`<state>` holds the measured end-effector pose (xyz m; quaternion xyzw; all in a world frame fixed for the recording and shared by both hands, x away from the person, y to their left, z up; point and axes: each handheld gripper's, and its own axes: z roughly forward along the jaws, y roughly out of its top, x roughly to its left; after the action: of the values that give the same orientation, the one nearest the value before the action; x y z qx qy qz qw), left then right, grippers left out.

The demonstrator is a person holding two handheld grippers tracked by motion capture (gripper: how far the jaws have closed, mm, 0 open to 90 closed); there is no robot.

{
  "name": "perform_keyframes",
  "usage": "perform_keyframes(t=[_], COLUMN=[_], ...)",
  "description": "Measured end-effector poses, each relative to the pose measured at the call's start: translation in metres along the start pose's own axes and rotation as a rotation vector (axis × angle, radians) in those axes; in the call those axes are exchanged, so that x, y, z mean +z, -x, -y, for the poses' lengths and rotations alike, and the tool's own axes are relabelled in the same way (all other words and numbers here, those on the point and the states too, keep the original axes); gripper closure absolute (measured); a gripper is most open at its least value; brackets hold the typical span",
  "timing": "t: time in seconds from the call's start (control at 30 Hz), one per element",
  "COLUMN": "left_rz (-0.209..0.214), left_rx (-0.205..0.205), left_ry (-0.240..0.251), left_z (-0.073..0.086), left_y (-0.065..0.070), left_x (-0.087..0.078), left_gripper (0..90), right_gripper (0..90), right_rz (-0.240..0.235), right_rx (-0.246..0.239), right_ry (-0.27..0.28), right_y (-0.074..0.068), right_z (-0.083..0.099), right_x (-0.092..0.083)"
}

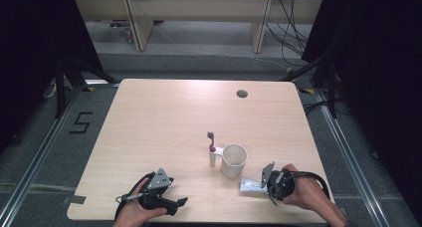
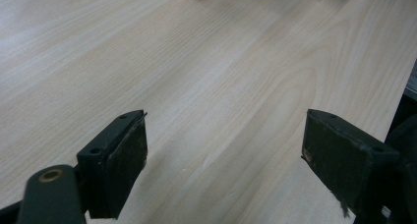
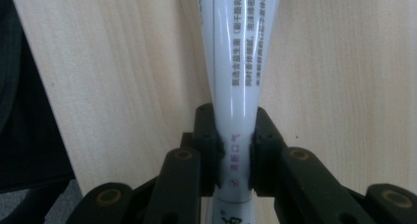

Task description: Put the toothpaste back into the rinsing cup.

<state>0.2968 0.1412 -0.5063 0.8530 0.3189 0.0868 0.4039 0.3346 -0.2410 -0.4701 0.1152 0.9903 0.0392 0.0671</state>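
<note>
A white toothpaste tube [image 3: 239, 62] with printed text lies along the wooden table [image 1: 164, 122], and my right gripper [image 3: 235, 121] is shut on its flat end. From above, the tube [image 1: 250, 186] sits at the front right, just ahead of the right gripper [image 1: 266, 184]. A white cup [image 1: 234, 160] stands upright just left of it. Beside the cup a pink and white toothbrush [image 1: 212, 148] stands upright, head up. My left gripper [image 1: 179, 203] rests near the front left edge. Its jaws [image 2: 223, 150] are wide open over bare wood with nothing between them.
A dark round cable hole [image 1: 242, 93] sits near the table's far edge. The table's front edge runs just below both hands. A black "5" mark [image 1: 81, 122] is taped on the floor at the left. Wooden furniture legs [image 1: 137, 23] and cables stand beyond the table.
</note>
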Motion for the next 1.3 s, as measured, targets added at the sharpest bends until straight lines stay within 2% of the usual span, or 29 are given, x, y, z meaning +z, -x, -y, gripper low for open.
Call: perform_keyframes(t=[0.07,0.1,0.13,0.17,0.23,0.27,0.3,0.33,0.37,0.4,0.57,0.63,0.7,0.83,0.87,0.9,1.07,1.1,1.13,1.3], left_rz=[0.0,0.0,0.0,0.0,0.001,0.001,0.001,0.0,0.0,0.0,0.001,-0.003,-0.009,-0.003,-0.01,-0.009,-0.002,-0.002,-0.001,-0.006], left_rx=[0.001,0.001,0.001,0.001,0.002,0.003,0.002,0.001,0.001,0.002,0.002,-0.002,0.003,-0.001,0.006,0.006,-0.001,-0.002,-0.001,-0.009], left_ry=[-0.002,-0.002,-0.002,0.0,-0.002,-0.002,-0.004,-0.002,-0.002,-0.002,-0.004,-0.008,-0.011,-0.008,-0.016,-0.017,-0.011,-0.011,-0.011,-0.009], left_z=[0.0,0.0,0.0,0.0,0.0,0.0,-0.001,0.0,0.0,0.0,0.0,0.0,0.001,0.0,0.0,0.001,0.001,0.001,0.001,0.001], left_y=[0.0,-0.001,-0.001,0.0,0.0,0.0,-0.001,0.0,0.0,0.0,-0.001,-0.001,-0.002,-0.002,-0.002,-0.003,-0.002,-0.002,-0.002,-0.003], left_x=[0.0,0.0,0.0,0.0,0.0,0.0,0.0,0.0,0.0,0.0,0.0,0.0,0.0,0.001,0.0,0.0,0.0,0.001,0.001,0.001], left_gripper=[17.0,17.0,17.0,17.0,17.0,17.0,17.0,17.0,17.0,17.0,17.0,17.0,17.1,17.1,17.1,17.1,17.1,17.1,17.2,17.2], right_gripper=[77.4,77.4,77.4,77.4,77.4,77.4,77.5,77.5,77.5,77.5,77.5,77.5,77.5,77.5,77.5,77.5,77.6,77.6,77.6,77.6], right_rz=[0.003,0.004,0.007,0.006,0.006,0.006,-0.004,0.005,0.002,0.025,0.017,0.024,0.039,0.035,0.063,0.053,0.087,0.078,0.094,0.087], right_rx=[0.022,-0.015,-0.001,-0.007,0.007,0.026,0.047,0.039,0.065,0.073,0.09,0.104,0.131,0.16,0.161,0.166,0.198,0.195,0.209,0.25], right_ry=[0.024,0.058,0.067,0.075,0.112,0.122,0.155,0.175,0.186,0.213,0.315,0.373,0.404,0.46,0.478,0.489,0.566,0.571,0.593,0.666], right_y=[-0.004,-0.002,-0.004,-0.005,-0.008,-0.01,-0.011,-0.01,-0.012,-0.013,-0.013,-0.013,-0.014,-0.011,-0.01,-0.008,-0.003,0.0,0.001,0.014], right_z=[0.003,0.004,0.006,0.007,0.011,0.012,0.015,0.016,0.018,0.02,0.027,0.031,0.034,0.04,0.042,0.043,0.049,0.05,0.05,0.051], right_x=[-0.004,-0.006,-0.008,-0.01,-0.015,-0.018,-0.02,-0.022,-0.025,-0.026,-0.037,-0.042,-0.048,-0.059,-0.061,-0.063,-0.073,-0.075,-0.075,-0.077])
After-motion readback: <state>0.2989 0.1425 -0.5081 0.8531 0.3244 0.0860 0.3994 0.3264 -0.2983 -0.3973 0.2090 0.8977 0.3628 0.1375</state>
